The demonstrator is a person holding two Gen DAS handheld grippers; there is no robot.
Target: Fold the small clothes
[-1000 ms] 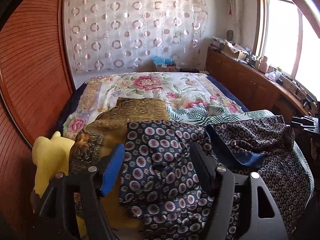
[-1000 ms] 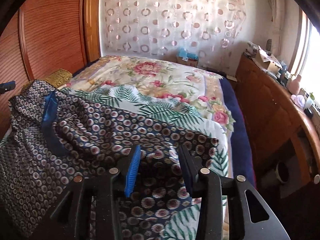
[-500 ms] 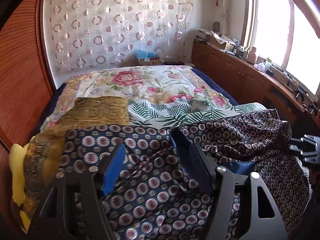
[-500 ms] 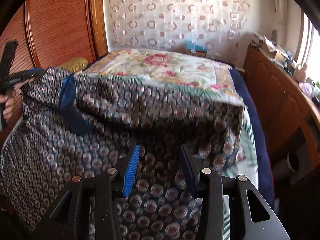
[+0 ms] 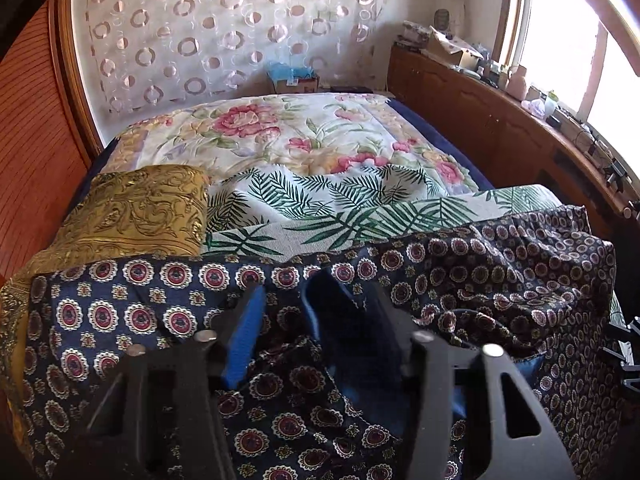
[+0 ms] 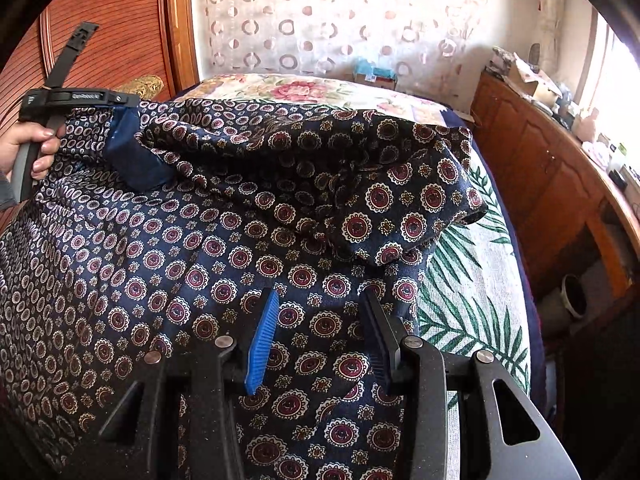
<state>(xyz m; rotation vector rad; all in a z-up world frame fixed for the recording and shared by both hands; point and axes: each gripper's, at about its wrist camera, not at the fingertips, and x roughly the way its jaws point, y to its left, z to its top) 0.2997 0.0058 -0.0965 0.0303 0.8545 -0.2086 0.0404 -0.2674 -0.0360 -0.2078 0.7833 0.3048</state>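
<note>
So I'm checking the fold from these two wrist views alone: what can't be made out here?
- Left gripper, left wrist view: closing with cloth between the fingers; pad contact blurred.
- Navy patterned garment, both views: lower hem cut off by the bottom edge and gripper bodies.
- Right gripper, right wrist view: whether cloth is pinched or just behind the fingers.
- Windowsill items: too small, glare.

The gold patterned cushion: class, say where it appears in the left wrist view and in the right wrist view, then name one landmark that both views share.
Left wrist view: the gold patterned cushion lies at left centre, beyond the navy patterned garment.
Right wrist view: only its tip peeks out at upper left, behind the garment.
Shared landmark: the circle-patterned curtain past the bed.
</note>
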